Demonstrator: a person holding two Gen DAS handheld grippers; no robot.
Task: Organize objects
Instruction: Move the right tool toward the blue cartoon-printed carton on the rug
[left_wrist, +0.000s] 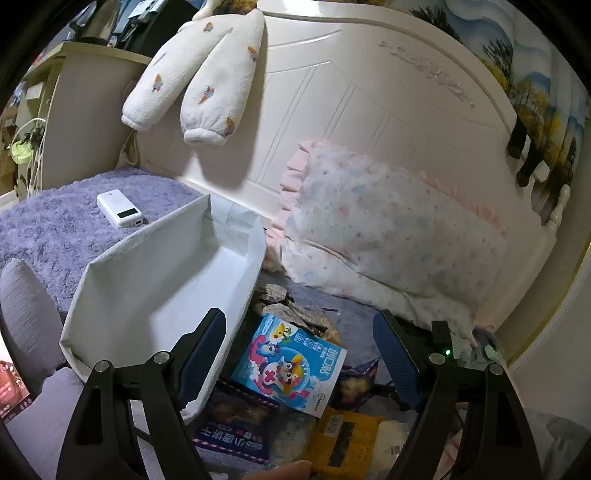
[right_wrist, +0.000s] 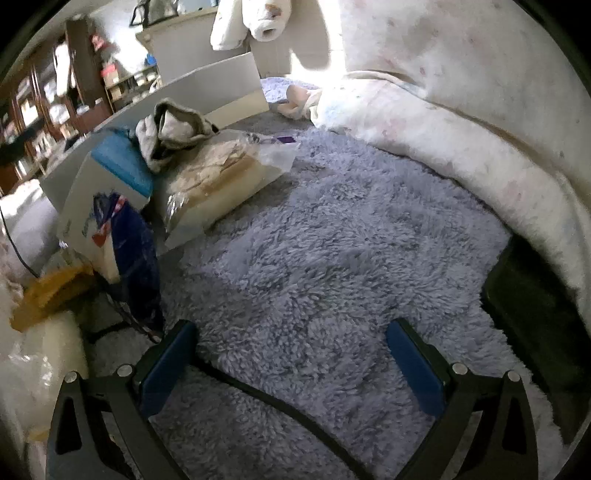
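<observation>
Left wrist high, facing headboard (left_wrist: 369, 92), right wrist low, both seeing blue box (left_wrist: 291, 362).

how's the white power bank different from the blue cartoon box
The power bank is plain white and lies alone on the purple blanket beyond the white bin. The cartoon box is larger, colourful, and sits atop a pile of snack packets. Both are rectangular and outside the bin.

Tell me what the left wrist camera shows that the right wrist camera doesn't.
Only the left wrist view shows the white power bank, the inside of the white bin, and the blue cartoon box's printed front. Only the right shows the crumpled grey cloth on the pile and a bare stretch of purple blanket. Both share the pillow and open jaws.
</observation>
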